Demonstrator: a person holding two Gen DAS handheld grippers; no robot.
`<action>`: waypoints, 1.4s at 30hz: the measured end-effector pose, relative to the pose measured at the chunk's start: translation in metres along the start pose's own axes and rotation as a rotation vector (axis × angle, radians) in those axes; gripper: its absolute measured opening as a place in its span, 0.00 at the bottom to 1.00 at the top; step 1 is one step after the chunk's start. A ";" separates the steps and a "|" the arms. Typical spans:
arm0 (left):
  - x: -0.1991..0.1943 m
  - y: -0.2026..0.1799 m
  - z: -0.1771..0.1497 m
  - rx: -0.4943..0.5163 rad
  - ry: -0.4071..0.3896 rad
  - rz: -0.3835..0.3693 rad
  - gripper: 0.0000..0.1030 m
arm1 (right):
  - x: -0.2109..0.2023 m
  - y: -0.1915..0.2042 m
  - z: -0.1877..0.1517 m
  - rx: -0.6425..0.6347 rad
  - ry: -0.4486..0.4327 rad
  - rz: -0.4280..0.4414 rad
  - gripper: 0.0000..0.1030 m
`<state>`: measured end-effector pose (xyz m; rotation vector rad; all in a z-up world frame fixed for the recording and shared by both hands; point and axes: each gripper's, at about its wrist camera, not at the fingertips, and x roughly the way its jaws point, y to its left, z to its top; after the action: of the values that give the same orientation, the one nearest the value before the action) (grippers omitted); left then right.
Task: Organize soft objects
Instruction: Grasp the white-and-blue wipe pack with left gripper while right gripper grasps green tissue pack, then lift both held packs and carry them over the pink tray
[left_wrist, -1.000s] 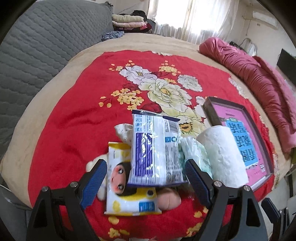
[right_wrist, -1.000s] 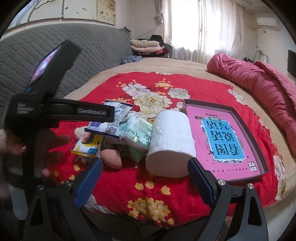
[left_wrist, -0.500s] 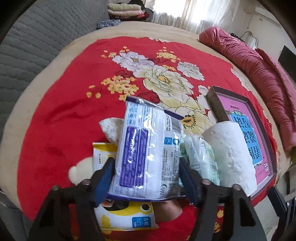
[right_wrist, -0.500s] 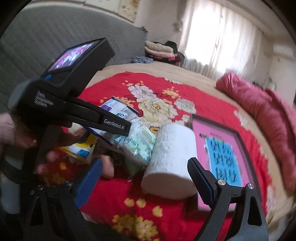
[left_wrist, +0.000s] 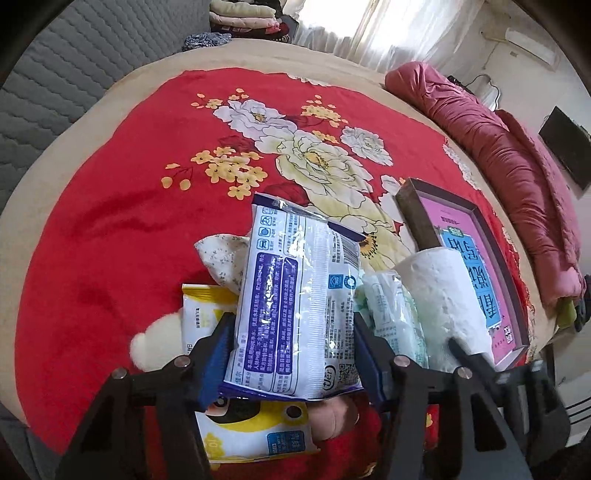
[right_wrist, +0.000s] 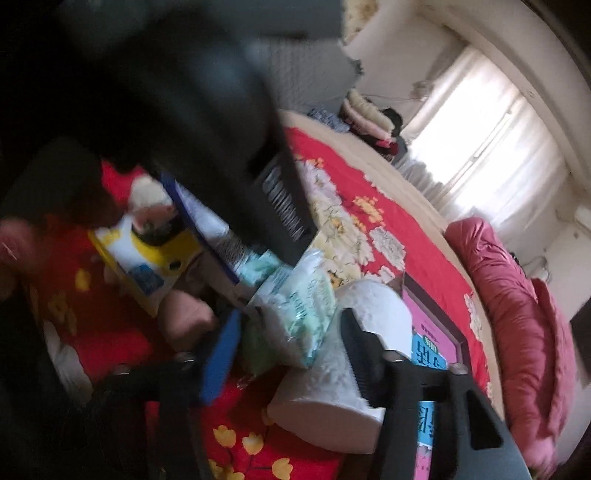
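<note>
On the bed's red floral blanket, just left of the pink-lined tray, the soft things lie heaped. The left tool is closing, its blue pads pinching the white-and-blue wipes pack atop the pile. The right tool is closing around the pale green packet, which lies against the paper roll beside the tray.

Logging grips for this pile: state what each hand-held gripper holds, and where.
Left hand-held gripper: closing on the white-and-blue wipes pack, pads at its lower side edges. Right hand-held gripper: closing around the green tissue pack; contact unclear.
</note>
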<state>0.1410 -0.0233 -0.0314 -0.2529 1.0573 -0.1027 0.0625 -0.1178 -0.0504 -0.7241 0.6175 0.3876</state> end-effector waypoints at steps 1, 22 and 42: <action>0.000 0.001 0.000 -0.001 0.000 -0.003 0.58 | 0.004 0.001 -0.001 -0.009 0.012 0.003 0.38; -0.008 0.013 -0.006 -0.065 -0.016 -0.095 0.45 | -0.022 -0.056 -0.016 0.283 -0.061 0.130 0.17; -0.063 -0.021 -0.020 0.001 -0.103 -0.127 0.45 | -0.072 -0.071 -0.013 0.326 -0.181 0.041 0.16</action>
<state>0.0932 -0.0341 0.0176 -0.3212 0.9382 -0.2019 0.0408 -0.1851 0.0232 -0.3610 0.5091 0.3743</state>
